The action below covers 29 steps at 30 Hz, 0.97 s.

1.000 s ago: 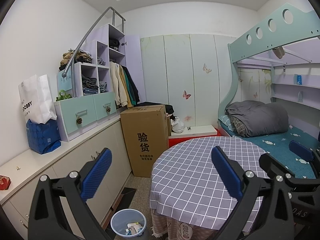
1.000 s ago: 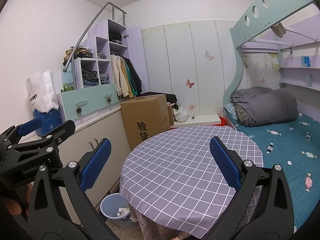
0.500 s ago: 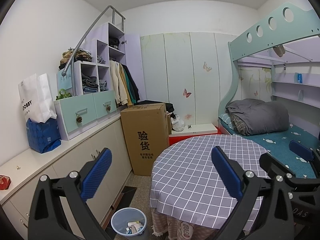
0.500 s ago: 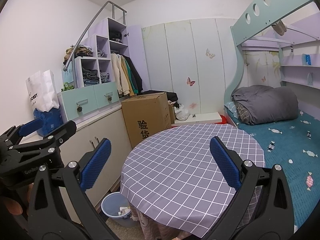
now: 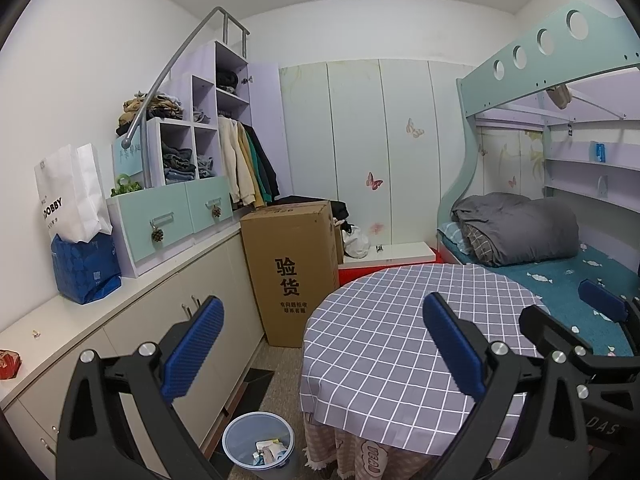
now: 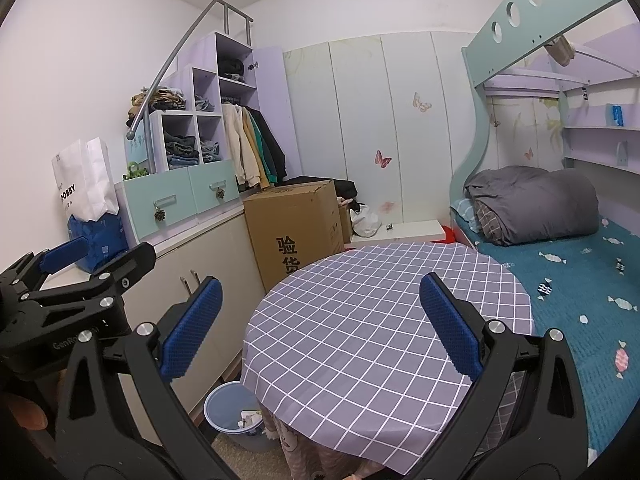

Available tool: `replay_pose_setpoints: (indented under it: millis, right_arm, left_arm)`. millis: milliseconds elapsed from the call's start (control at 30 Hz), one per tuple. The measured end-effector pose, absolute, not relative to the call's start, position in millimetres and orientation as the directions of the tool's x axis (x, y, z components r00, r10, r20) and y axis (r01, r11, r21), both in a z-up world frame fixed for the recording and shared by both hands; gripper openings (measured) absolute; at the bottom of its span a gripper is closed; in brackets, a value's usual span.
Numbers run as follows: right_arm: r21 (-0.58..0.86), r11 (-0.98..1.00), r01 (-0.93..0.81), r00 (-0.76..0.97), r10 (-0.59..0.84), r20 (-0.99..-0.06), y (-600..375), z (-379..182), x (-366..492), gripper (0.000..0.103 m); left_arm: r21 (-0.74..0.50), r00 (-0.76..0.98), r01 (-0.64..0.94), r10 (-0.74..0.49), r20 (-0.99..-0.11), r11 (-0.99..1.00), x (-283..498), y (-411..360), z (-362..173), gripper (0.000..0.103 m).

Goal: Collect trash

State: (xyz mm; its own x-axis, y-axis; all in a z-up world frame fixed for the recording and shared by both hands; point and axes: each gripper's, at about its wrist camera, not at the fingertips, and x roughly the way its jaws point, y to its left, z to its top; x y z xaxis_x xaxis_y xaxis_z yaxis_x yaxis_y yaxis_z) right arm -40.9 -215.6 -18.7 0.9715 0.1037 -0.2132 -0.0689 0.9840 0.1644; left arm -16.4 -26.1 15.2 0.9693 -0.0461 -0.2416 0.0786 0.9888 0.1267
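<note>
— Anything different from a second ago?

— Hardly. Both tools sit a touch lower and nearer the round worktop [image 5: 400, 320] than they did, so it fills a bit more of each view. Nothing else has shifted. The left tool [image 5: 320, 344] is spread wide with nothing between its pads, and the right tool [image 6: 320, 320] is the same, spread and holding nothing.

— So where's the trash?

— In the bin [image 5: 259, 444]. It stands on the floor just beside the worktop, under the edge of the checked cloth, and I can see wrappers and scraps of paper [image 5: 270, 450] lying in it. The cloth itself is bare, with no litter that I can see.

— Then it's finished?

— That, or they're only lining up to go looking. Trash lies in the bin either way, and two tools with nothing in them fit both.

— Count it for me.

— Two tools. One bin. One round worktop. One tall cardboard box [image 5: 294, 268] against the cupboards. One white paper bag [image 5: 72, 196] on the side counter, standing behind one blue bag [image 5: 86, 272]. One small red packet [image 5: 8, 364] at the near end of that counter; whether it's rubbish, I can't tell.
</note>
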Motion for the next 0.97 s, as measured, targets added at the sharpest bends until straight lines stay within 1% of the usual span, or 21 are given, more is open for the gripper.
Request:
replay_pose_setpoints:
  millis: [700, 967]
  right_arm:
    - [0.195, 0.978, -0.074, 0.961, 0.123, -0.249, -223, -32, -20, 0.097]
    - [0.236, 0.970, -0.056, 0.950, 0.125, -0.288, -237, -50, 1, 0.097]
  left_arm:
    - [0.143, 0.958, 0.078, -0.035, -0.285, 0.987, 4, -38, 4, 0.098]
    - [0.163, 0.940, 0.071, -0.011, -0.340, 0.984, 27, -47, -11, 0.098]
